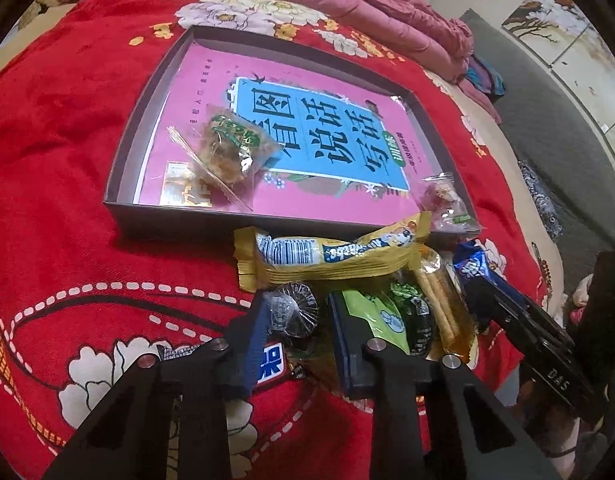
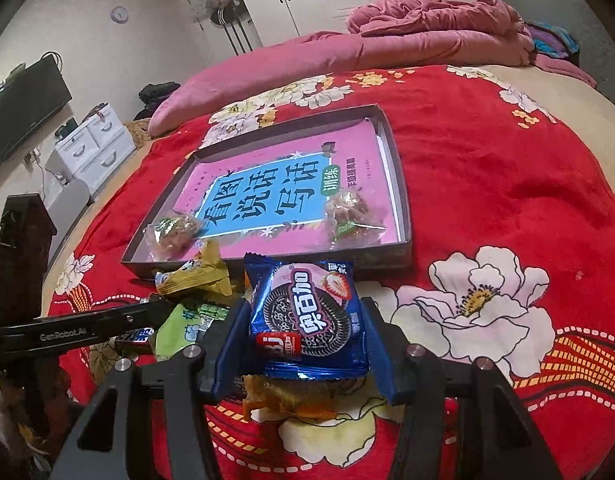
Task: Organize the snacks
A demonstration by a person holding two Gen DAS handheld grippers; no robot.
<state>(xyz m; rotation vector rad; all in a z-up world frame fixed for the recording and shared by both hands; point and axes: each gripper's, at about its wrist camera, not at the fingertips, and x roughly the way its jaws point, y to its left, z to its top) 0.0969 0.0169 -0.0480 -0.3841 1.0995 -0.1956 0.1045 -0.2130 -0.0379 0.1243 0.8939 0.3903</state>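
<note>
1. One shallow dark box (image 2: 403,216) lies on the red floral bedspread (image 2: 507,200), far side of the snack pile; one pink-and-blue book (image 2: 267,196) lines its floor
2. Two clear-wrapped snack packets lie inside the box: one at the near left corner (image 2: 173,232), one at the near right (image 2: 353,216), seen from the right wrist view
3. One blue cookie packet (image 2: 307,320) with a strawberry picture sits between the fingers of the right gripper (image 2: 303,344); both blue pads touch its sides, so the jaws are closed on it at medium width. The packet is near the box's near wall, above other wrappers
4. One yellow long packet (image 1: 331,252) lies across the pile, touching the box's near wall in the left wrist view
5. One round dark cookie in clear wrap (image 1: 293,308) sits between the fingers of the left gripper (image 1: 295,320), touching the left pad; the jaws stand fairly wide and I cannot tell whether they grip it
6. One green packet (image 1: 375,312) lies against the left gripper's right finger; one clear pack of pale sticks (image 1: 439,292) lies just right of it
7. One further blue-and-white wrapper (image 1: 273,364) shows partly under the left gripper
8. Obstructions: the pile is overlapped, so lower wrappers are hidden
9. Surroundings: one pink quilt (image 2: 387,44) heaped far, one white drawer unit (image 2: 91,144) and one dark screen (image 2: 23,104) at far left
</note>
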